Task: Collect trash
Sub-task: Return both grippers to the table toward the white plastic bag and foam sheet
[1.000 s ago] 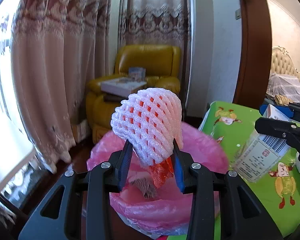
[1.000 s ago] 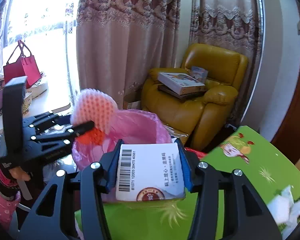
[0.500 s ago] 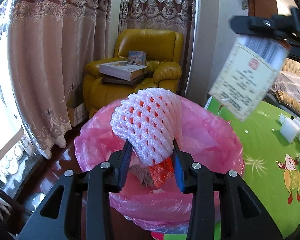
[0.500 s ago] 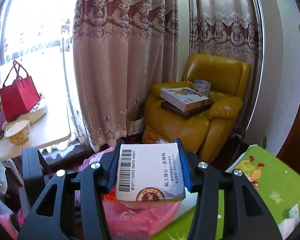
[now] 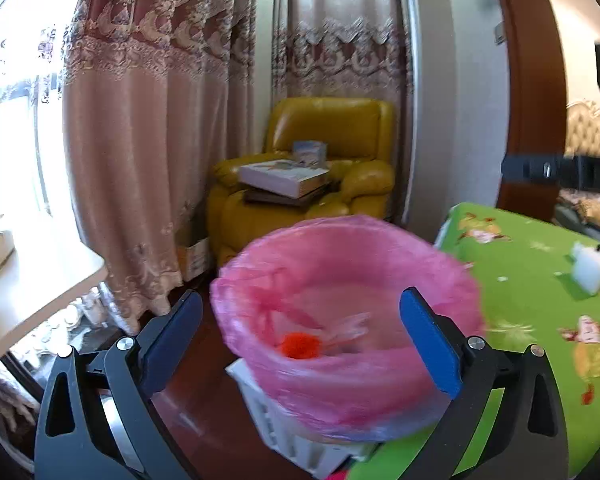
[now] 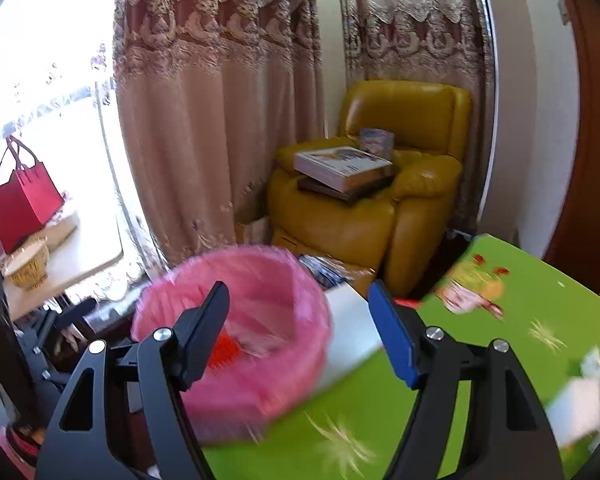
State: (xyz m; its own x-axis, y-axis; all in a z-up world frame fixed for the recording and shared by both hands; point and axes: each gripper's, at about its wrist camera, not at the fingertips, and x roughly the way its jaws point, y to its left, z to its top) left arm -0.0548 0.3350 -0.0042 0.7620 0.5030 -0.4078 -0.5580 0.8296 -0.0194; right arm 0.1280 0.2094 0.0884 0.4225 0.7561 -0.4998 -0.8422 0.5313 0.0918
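Both grippers hang over the pink-lined trash bin [image 5: 344,320]: the left gripper [image 5: 300,344] has its fingers wide apart and opening with nothing between them, the right gripper [image 6: 298,336] likewise opening and empty. Trash lies at the bin bottom, an orange-red scrap [image 5: 300,345] among pale pieces, so this drop looks done. White scraps [image 5: 590,266] remain on the green counter [image 5: 540,280], so collecting is judged unfinished.
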